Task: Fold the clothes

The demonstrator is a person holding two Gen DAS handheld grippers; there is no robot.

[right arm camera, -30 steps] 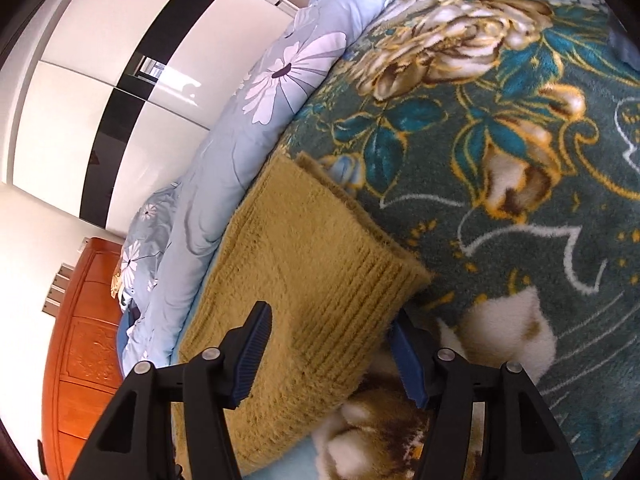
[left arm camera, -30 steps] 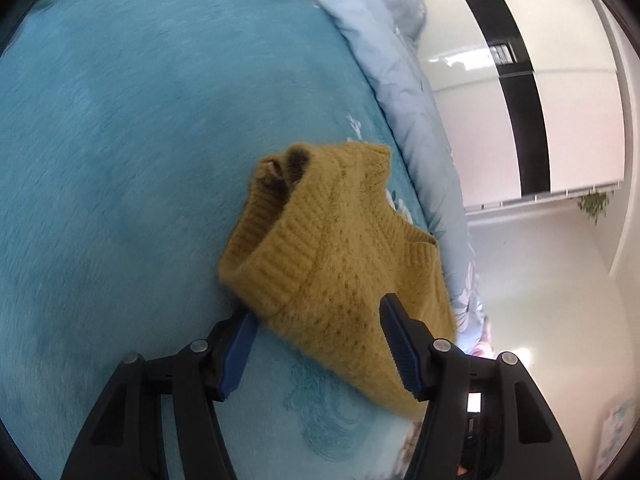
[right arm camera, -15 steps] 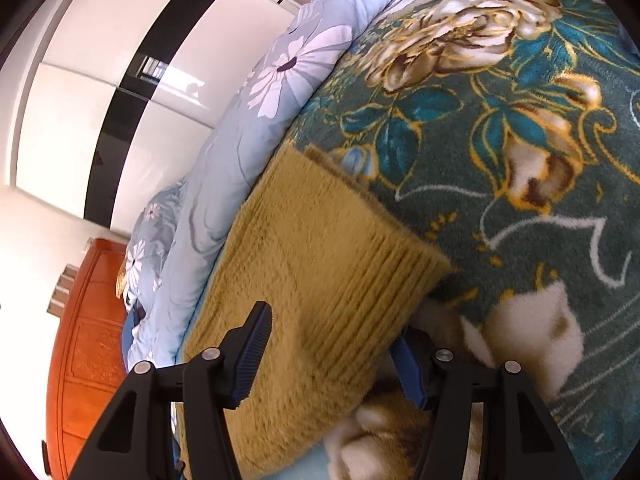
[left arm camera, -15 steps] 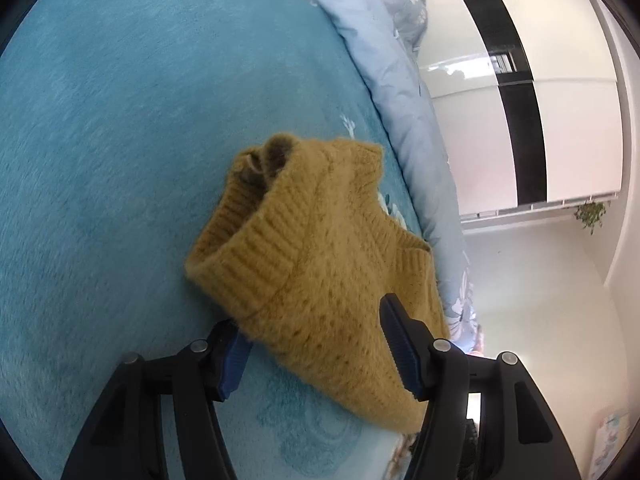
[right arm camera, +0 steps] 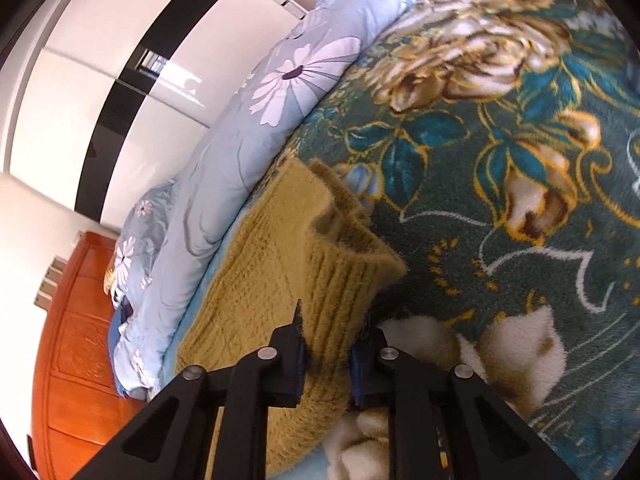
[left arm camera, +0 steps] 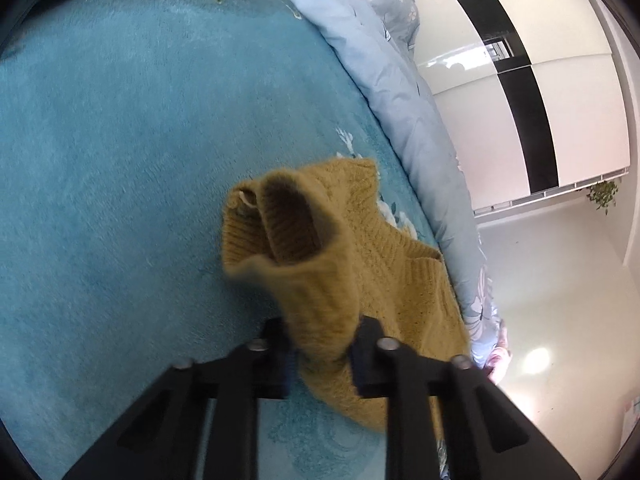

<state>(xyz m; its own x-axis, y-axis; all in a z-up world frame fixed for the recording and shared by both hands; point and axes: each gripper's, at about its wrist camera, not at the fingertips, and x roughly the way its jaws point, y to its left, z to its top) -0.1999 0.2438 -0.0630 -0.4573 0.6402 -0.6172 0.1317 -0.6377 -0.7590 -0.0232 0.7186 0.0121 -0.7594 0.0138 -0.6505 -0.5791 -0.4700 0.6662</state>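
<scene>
left gripper [left arm camera: 322,344] jaws have just closed, pinching the sweater [left arm camera: 360,248] shoulder. right gripper [right arm camera: 326,354] likewise pinches its ribbed hem. quilt [right arm camera: 256,128] at 11 o'clock.

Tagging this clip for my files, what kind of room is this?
Most likely a bedroom: a pale blue flower-print quilt lies bunched on a teal floral plush blanket, beside a glossy white-and-black wardrobe and a carved reddish wooden panel.

Mustard-yellow knit sweater [left arm camera: 384,280]; teal floral blanket [right arm camera: 500,160]; pale-blue flowered quilt [right arm camera: 256,128].
</scene>
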